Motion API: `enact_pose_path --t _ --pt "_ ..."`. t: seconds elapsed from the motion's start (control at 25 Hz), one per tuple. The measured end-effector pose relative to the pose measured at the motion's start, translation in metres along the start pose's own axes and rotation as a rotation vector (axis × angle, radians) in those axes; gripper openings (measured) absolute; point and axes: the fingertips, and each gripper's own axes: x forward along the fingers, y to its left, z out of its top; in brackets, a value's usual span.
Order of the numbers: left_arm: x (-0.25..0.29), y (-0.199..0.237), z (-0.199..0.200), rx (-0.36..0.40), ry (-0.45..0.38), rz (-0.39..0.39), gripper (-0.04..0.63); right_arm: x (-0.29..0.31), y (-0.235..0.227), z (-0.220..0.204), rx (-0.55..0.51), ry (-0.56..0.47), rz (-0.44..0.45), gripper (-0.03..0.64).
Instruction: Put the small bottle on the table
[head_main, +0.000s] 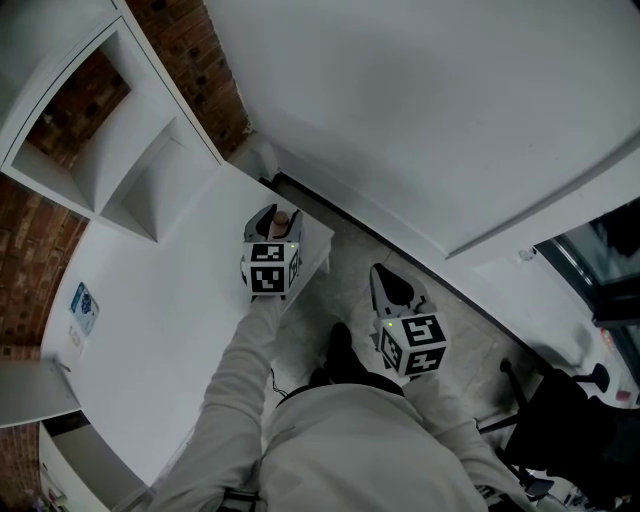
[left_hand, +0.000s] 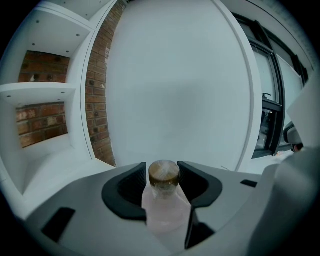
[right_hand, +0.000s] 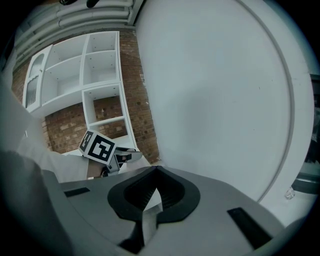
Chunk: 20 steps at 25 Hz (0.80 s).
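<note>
From here I read the bottle (left_hand: 165, 200) as upright, with its long axis vertical and its brown cap (left_hand: 164, 172) on top. In the left gripper view it fills the lower centre of the frame, and the cap sits level with the fingertips.

The left gripper (head_main: 272, 225) has its fingers spread to either side of the bottle. The left finger lies close along the body, and a dark gap shows beside the right finger, so I see no clamp.

In the head view the bottle is at centre frame, over the near corner of the table (head_main: 150, 340); the gripper hides its base.

The right gripper (right_hand: 157, 170) is at lower right of that view, off the table, with its fingertips together on nothing.
</note>
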Motion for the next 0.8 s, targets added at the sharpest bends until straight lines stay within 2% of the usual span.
enact_pose_path --t 0.36,0.8 --pt "-0.021 -0.005 -0.002 -0.011 -0.011 0.009 0.206 -0.002 0.004 0.003 -0.014 -0.011 0.015 0.028" --pt "-0.07 0.003 -0.009 -0.11 -0.041 0.047 0.204 0.006 0.016 0.009 -0.033 -0.024 0.065 0.028"
